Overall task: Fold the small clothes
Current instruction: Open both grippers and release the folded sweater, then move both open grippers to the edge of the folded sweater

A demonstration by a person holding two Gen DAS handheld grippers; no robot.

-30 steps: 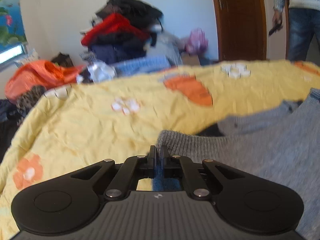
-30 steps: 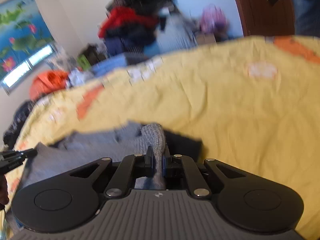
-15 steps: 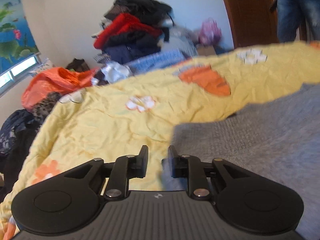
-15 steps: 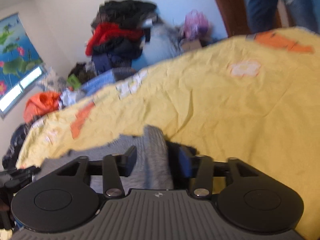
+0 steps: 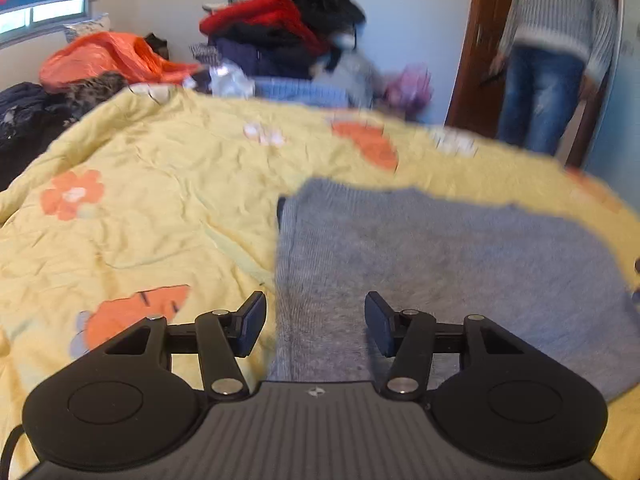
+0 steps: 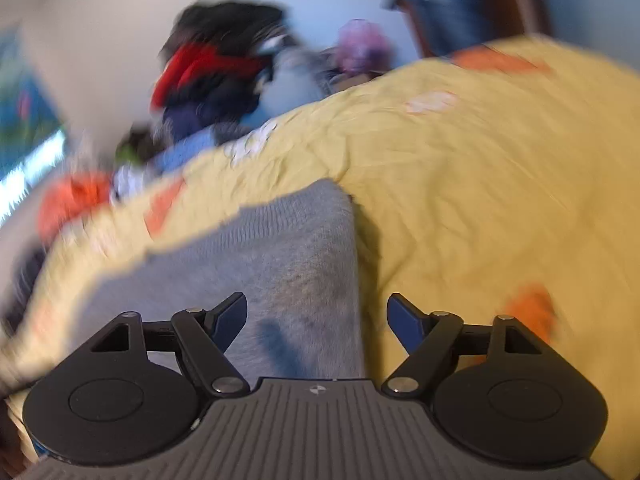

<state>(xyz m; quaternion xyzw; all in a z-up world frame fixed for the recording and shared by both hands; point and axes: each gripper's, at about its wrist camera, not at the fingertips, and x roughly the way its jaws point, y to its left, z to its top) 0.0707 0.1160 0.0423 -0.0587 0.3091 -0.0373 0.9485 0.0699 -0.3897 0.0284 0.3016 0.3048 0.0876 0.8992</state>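
A grey knitted garment lies flat on the yellow flowered bedspread. My left gripper hovers over the garment's left edge; its jaws are opening and the pads touch no cloth. In the right wrist view the same grey garment shows its right edge. There my right gripper straddles that edge, its jaws also opening wide, with the fabric lying loose beneath them and clear of the pads.
A tall heap of clothes and an orange bag stand beyond the bed's far side. A person in jeans stands by a brown door at the right. A window is at far left.
Both grippers were shut on the grey garment's edges and have let go, their jaws spreading wide. Both have drawn back, and the garment now lies flat and folded over.
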